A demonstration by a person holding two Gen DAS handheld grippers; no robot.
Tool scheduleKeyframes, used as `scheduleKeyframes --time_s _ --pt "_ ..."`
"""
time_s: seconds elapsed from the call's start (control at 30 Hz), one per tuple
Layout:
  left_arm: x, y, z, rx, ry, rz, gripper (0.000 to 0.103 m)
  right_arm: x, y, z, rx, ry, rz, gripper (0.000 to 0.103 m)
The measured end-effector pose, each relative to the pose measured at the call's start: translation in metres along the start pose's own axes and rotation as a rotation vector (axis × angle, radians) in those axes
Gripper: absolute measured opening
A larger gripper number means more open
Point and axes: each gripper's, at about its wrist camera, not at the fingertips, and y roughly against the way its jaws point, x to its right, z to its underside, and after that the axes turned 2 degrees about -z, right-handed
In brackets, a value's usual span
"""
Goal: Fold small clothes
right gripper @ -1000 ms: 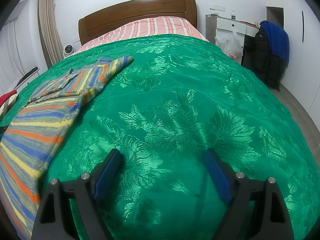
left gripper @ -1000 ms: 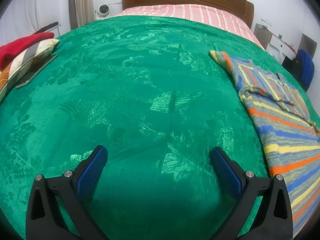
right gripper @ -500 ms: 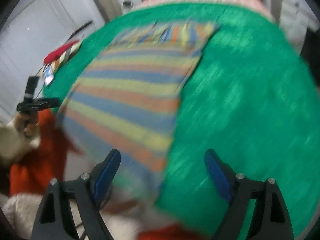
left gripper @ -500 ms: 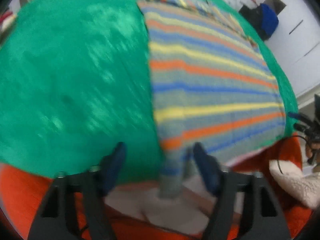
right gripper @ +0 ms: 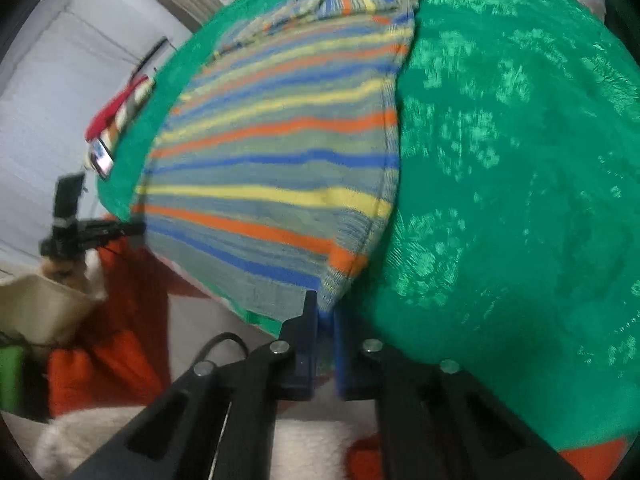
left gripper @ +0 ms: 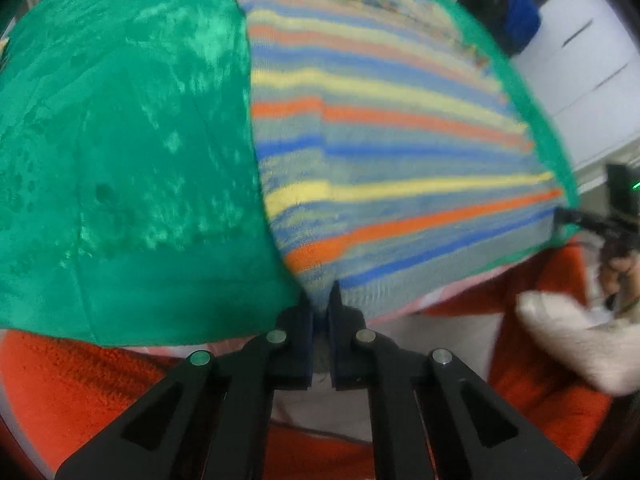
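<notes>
Shirt count is one: I see a single striped shirt (left gripper: 392, 152) lying flat on the green bedspread (left gripper: 120, 140), hem at its near edge. My left gripper (left gripper: 320, 312) and right gripper (right gripper: 326, 320) each pinch one hem corner, fingers pressed together on cloth.

Striped shirt (left gripper: 400, 168) matt knit cloth; green bedspread (left gripper: 120, 160) glossy patterned fabric.

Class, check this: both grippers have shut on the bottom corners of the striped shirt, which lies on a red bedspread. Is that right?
Not quite. The bedspread is green, not red, as both wrist views show. The left gripper and right gripper are indeed shut on the striped shirt's bottom corners.
</notes>
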Motion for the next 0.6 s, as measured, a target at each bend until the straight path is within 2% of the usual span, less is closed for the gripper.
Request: scheduleKeyframes --time_s 0.1,0.2,0.27,0.37,0.5,0.57,0.6 --pt "-0.013 0.03 -0.027 0.095 0.069 0.091 0.003 -0.004 0.02 -0.018 0.093 -0.04 -0.096 0.007" --pt "-0.033 0.047 -0.084 0.207 0.142 0.153 0.003 0.0 0.031 -0.053 0.179 -0.056 -0.158 0.007" --pt "-0.041 0.048 -0.125 0.261 0.155 0.145 0.003 0.007 0.035 -0.092 0.235 -0.051 -0.17 0.007" --pt "-0.058 0.041 -0.207 0.326 0.196 0.118 0.003 0.019 0.032 -0.162 0.302 -0.003 -0.124 0.007" --pt "-0.074 0.017 -0.305 0.408 0.259 0.057 0.005 0.064 0.012 -0.265 0.363 -0.06 -0.075 0.007" --pt "-0.077 -0.003 -0.343 0.415 0.255 -0.024 0.018 0.087 -0.006 -0.304 0.371 -0.113 -0.101 0.007" --pt "-0.083 -0.017 -0.359 0.382 0.28 -0.108 0.038 0.099 -0.013 -0.318 0.382 -0.144 -0.071 0.012"
